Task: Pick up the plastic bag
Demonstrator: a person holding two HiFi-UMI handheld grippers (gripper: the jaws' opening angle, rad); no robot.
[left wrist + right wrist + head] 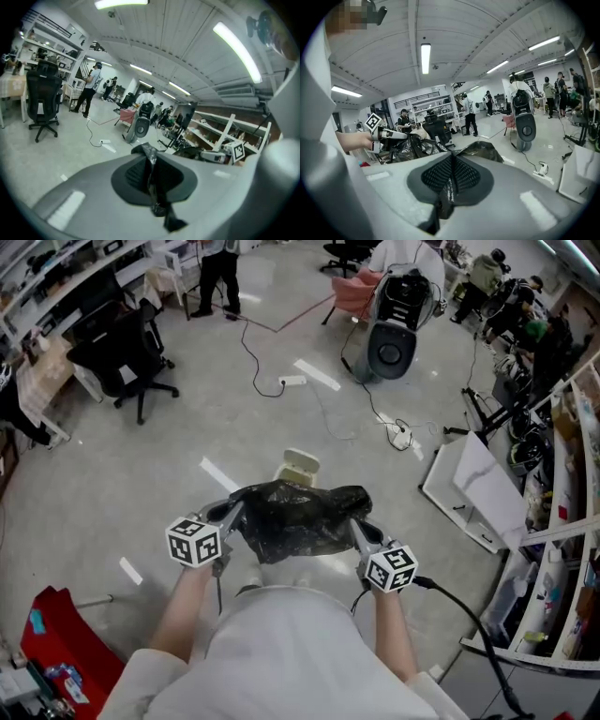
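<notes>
A crumpled black plastic bag (pixel 292 517) hangs in the air in front of the person, stretched between both grippers. My left gripper (pixel 234 512) is shut on the bag's left edge; a thin strip of black film (pixel 151 180) runs pinched between its closed jaws. My right gripper (pixel 354 524) is shut on the bag's right edge, with black film (pixel 446 194) caught in its jaws and the bag's bulk (pixel 415 147) bulging to the left beyond them. The left gripper (pixel 382 133) shows far left in the right gripper view.
A beige box (pixel 298 467) lies on the grey floor below the bag. A red crate (pixel 58 638) stands at lower left, an office chair (pixel 127 352) at upper left, white shelving (pixel 553 521) along the right. Cables and a power strip (pixel 292 381) cross the floor.
</notes>
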